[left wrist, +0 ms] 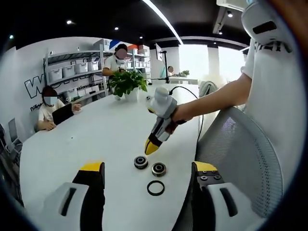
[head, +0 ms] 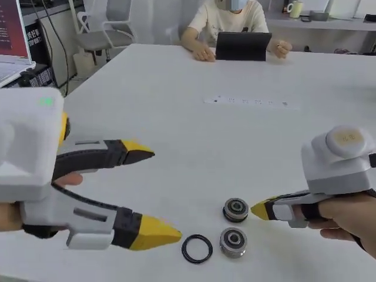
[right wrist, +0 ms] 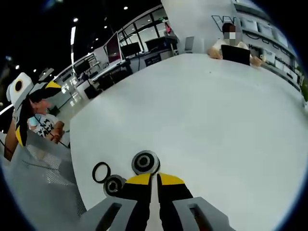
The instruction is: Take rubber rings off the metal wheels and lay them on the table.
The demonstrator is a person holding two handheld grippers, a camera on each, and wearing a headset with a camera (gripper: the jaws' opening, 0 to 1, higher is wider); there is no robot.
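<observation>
Both yellow-tipped jaws of the left gripper (head: 154, 195) are spread wide with nothing between them, hovering over the near edge of the white table (head: 176, 106). Just right of its lower tip, a thin black rubber ring (head: 197, 248) lies flat and free on the table, close to that near edge. Next along come two small round metal wheels: the nearer wheel (head: 233, 242) sits just beside the ring, and the farther wheel (head: 235, 210) is just behind it, toward the table's middle. Over on the right, the right gripper (head: 259, 210) has its jaws pressed together, empty, tip almost at the farther wheel. That wheel seems to carry a dark band, likely a ring to peel. Expect the rubber to be light, soft and stretchy, snug on its rim. Pinch its outer edge and roll it off while the other gripper pins the heavier, roll-prone wheel.
</observation>
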